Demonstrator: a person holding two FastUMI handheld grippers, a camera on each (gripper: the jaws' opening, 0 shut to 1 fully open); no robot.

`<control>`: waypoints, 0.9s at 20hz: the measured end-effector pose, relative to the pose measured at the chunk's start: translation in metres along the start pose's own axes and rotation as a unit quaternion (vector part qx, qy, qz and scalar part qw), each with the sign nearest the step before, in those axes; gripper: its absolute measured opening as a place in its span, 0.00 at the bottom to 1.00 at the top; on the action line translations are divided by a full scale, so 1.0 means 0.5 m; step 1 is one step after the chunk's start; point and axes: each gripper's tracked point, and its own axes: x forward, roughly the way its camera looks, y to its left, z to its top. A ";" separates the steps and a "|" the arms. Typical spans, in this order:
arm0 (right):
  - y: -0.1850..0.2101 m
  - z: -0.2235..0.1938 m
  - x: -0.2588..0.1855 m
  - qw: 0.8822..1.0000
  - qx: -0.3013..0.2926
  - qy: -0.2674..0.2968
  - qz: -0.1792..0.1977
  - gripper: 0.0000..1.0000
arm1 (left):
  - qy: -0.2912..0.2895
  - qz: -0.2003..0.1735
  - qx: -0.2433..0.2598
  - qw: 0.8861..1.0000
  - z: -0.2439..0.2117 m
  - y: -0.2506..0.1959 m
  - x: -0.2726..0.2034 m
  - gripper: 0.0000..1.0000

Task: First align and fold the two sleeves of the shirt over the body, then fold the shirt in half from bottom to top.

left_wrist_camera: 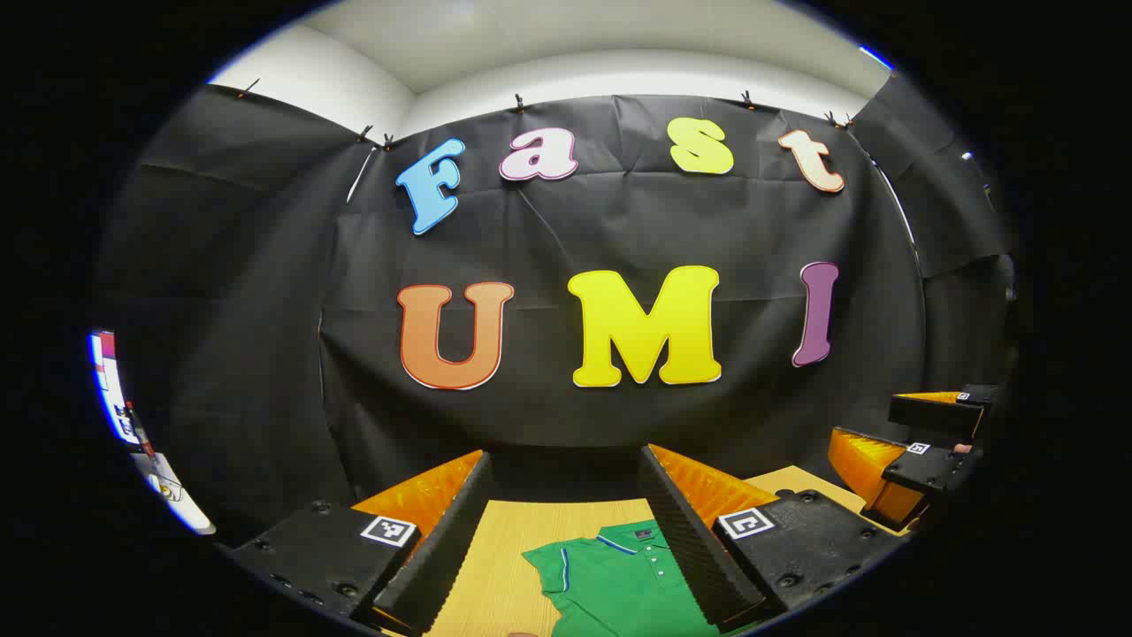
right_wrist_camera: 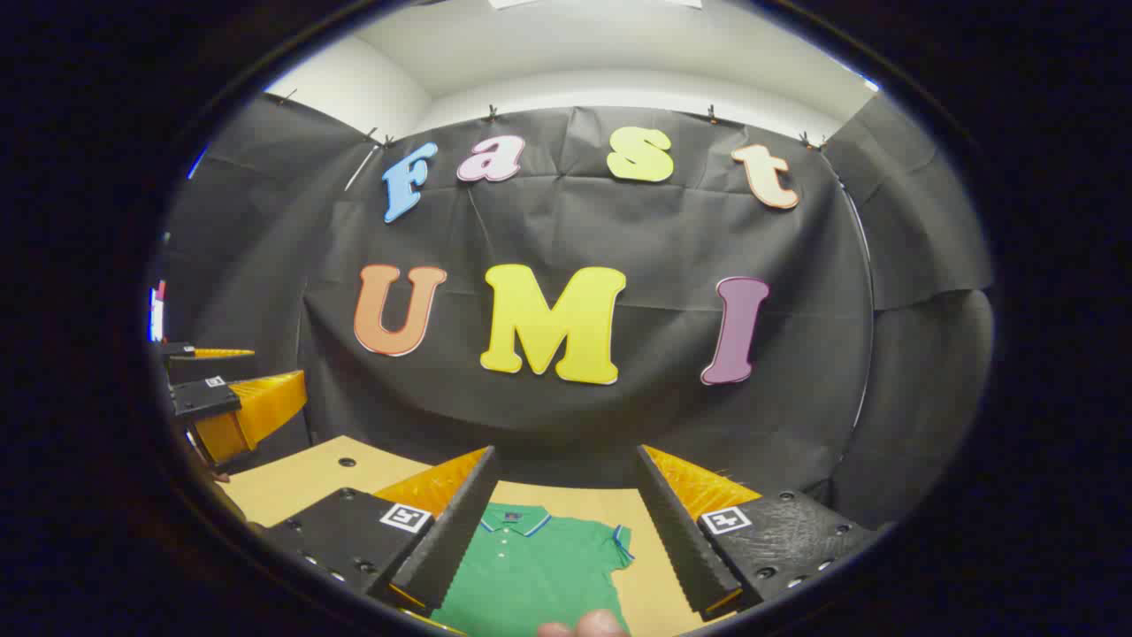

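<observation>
1. Left gripper view: my left gripper [left_wrist_camera: 566, 531] stands wide apart with nothing between its two fingers; their inner faces are ribbed, and a square black-and-white marker sits on each finger block.
2. Below and between those fingers lies the green polo shirt [left_wrist_camera: 619, 579] on a pale wooden table [left_wrist_camera: 495, 566] with a fine straight grain. I see its collar, edged with a thin blue and white stripe, a button placket and one short sleeve with the same striped trim on its cuff; the right finger hides the shirt's right side.
3. At the right edge of this view my right gripper [left_wrist_camera: 920, 442] shows farther off, above the table's far corner, its two ribbed fingers spread apart.
4. Right gripper view: at the left edge my left gripper [right_wrist_camera: 225, 389] appears, fingers apart, over the table [right_wrist_camera: 301, 482], whose top has a small round hole.
5. My right gripper [right_wrist_camera: 566, 522] is also held wide and grips nothing. The shirt [right_wrist_camera: 531, 575] lies flat on the table below and between its fingers, collar toward the wall, one short sleeve reaching out to the right with a striped cuff.
6. A small dark label sits inside the collar; it is too small to read.
7. A fingertip [right_wrist_camera: 588, 626] shows at the bottom edge, over the shirt.
</observation>
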 end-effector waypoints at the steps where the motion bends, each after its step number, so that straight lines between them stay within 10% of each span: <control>1: -0.001 0.001 0.001 1.000 0.002 -0.001 0.001 0.96 | 0.001 0.000 0.000 1.000 -0.004 0.000 0.002 1.00; 18: -0.030 -0.004 0.029 1.000 0.004 0.006 0.003 0.95 | 0.018 0.010 0.002 1.000 -0.014 -0.011 0.024 1.00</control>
